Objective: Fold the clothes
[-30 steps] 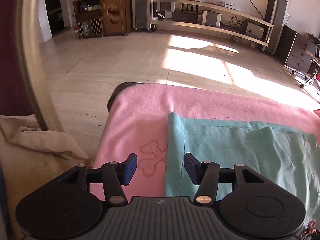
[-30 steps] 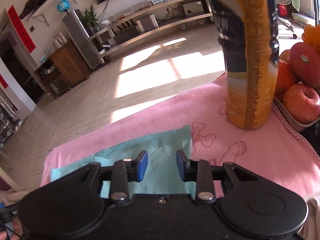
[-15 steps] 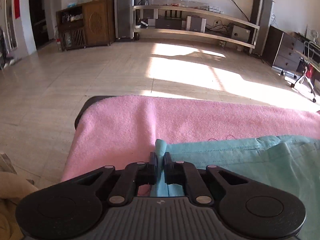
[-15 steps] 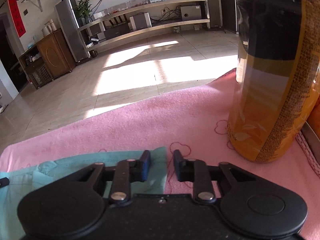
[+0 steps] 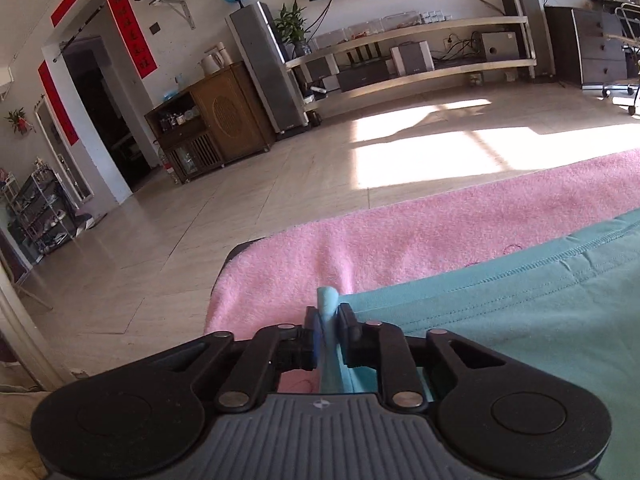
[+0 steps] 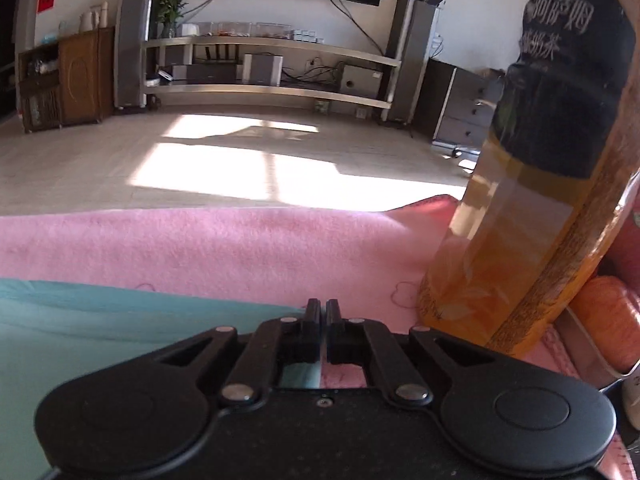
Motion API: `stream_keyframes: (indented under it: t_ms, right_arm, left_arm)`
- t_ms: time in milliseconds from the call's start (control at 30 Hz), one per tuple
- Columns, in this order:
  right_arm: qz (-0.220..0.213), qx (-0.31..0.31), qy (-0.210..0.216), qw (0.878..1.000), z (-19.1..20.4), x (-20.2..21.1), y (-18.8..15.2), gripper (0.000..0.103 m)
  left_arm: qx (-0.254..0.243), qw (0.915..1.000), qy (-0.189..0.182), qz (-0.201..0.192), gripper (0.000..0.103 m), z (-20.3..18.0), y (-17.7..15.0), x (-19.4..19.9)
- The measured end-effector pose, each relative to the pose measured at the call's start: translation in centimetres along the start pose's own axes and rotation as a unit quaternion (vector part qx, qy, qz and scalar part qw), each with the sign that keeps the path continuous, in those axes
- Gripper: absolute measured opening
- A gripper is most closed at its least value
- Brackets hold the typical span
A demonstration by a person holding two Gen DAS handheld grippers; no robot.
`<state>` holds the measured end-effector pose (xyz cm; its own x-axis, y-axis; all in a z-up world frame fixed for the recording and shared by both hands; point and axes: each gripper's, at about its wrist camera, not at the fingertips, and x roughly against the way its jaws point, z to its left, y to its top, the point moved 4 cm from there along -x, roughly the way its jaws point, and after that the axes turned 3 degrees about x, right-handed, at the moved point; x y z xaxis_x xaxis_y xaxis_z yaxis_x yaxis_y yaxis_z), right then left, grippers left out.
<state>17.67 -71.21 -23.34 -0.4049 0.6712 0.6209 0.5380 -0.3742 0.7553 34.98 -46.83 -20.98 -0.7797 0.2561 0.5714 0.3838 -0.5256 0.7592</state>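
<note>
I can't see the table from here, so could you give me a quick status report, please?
Left gripper shut on teal garment, corner pinched. Right gripper shut at the garment's other corner. Garment flat on pink towel. Tea bottle close beside right gripper.

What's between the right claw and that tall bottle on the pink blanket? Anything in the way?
In the right wrist view, only bare pink blanket lies between the right claw and the bottle. The claw looks shut at the teal garment corner.
</note>
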Motion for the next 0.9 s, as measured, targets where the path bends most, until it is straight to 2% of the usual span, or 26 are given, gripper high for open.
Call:
stream_keyframes:
  t_ms: [133, 267, 400, 533, 633, 667, 700, 733, 767, 800, 833, 900]
  right_arm:
    - [0.016, -0.06, 0.046, 0.997, -2.7, 4.0, 1.1, 0.012]
    - [0.026, -0.117, 0.101, 0.988, -7.0, 11.0, 1.7, 0.019]
    - [0.028, -0.137, 0.161, 0.977, -10.7, 18.9, 0.0, 0.026]
    - [0.031, -0.16, 0.212, 0.964, -13.7, 24.9, -3.2, 0.033]
    - [0.038, -0.175, 0.251, 0.951, -13.9, 25.3, -7.3, 0.034]
    - [0.041, -0.178, 0.26, 0.948, -13.8, 24.9, -8.5, 0.034]
    - [0.051, -0.177, 0.258, 0.949, -13.4, 23.8, -9.6, 0.034]
    - [0.06, -0.175, 0.255, 0.949, -13.1, 22.7, -10.6, 0.033]
    - [0.072, -0.171, 0.249, 0.951, -12.7, 21.6, -11.5, 0.031]
    - [0.092, -0.162, 0.239, 0.953, -12.4, 20.5, -12.2, 0.025]
    - [0.111, -0.158, 0.243, 0.95, -12.1, 19.7, -12.7, 0.023]
    - [0.127, -0.149, 0.254, 0.947, -11.6, 18.4, -13.2, 0.023]
  left_arm:
    - [0.032, 0.9989, 0.029, 0.017, 0.025, 3.4, 1.3, 4.0]
    - [-0.001, 0.9976, 0.038, 0.057, 0.027, 6.6, 0.5, 10.9]
    - [-0.039, 0.995, -0.01, 0.092, 0.031, 7.4, -3.7, 18.9]
    - [-0.029, 0.9871, -0.08, 0.135, 0.036, 6.7, -9.3, 24.0]
    - [0.005, 0.9808, -0.134, 0.142, 0.035, 4.7, -12.8, 24.7]
    - [0.012, 0.9819, -0.135, 0.133, 0.035, 4.0, -13.3, 24.4]
    - [0.019, 0.983, -0.135, 0.123, 0.03, 3.3, -13.7, 24.1]
    - [0.025, 0.984, -0.135, 0.114, 0.02, 2.6, -14.1, 23.8]
    - [0.014, 0.9868, -0.124, 0.103, 0.018, 2.2, -14.0, 23.7]
    - [0.007, 0.9886, -0.119, 0.092, 0.017, 1.9, -13.9, 23.4]
    - [0.0, 0.9901, -0.115, 0.081, 0.017, 1.6, -13.8, 23.1]
    - [-0.007, 0.9914, -0.109, 0.072, 0.017, 1.4, -13.7, 22.3]
